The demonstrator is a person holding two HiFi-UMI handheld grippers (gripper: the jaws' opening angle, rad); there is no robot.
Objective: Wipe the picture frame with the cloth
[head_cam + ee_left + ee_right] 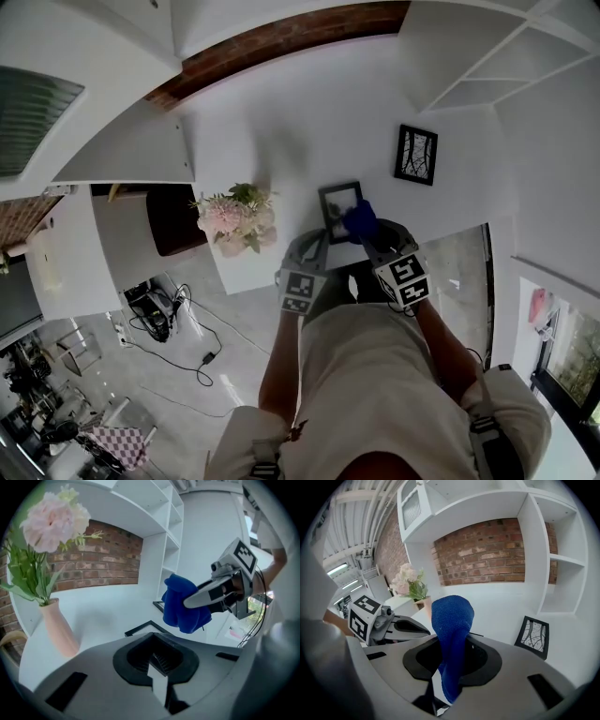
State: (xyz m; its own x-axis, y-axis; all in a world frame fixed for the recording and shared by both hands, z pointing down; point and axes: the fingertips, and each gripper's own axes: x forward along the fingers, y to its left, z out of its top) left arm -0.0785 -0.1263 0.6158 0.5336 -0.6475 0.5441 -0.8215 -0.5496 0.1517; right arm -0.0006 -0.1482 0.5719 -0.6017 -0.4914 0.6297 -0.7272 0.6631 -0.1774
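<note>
A small black picture frame (339,204) with a pale picture sits at the near edge of the white table (309,122). In the left gripper view one corner of the frame (146,624) juts out past the housing. My left gripper (317,246) reaches its near edge, and its fingers (412,627) look closed to a point there. My right gripper (370,234) is shut on a blue cloth (360,219), which hangs bunched just above the frame. In the right gripper view the cloth (451,634) rises out of the jaws. In the left gripper view the cloth (180,604) is to the right of the frame corner.
A pink vase of pink flowers (234,217) stands on the table left of the frame. A second black frame (415,155) with a line drawing leans at the back right. White shelves (562,559) and a brick wall (483,550) rise behind the table. Cables lie on the floor (178,337) to the left.
</note>
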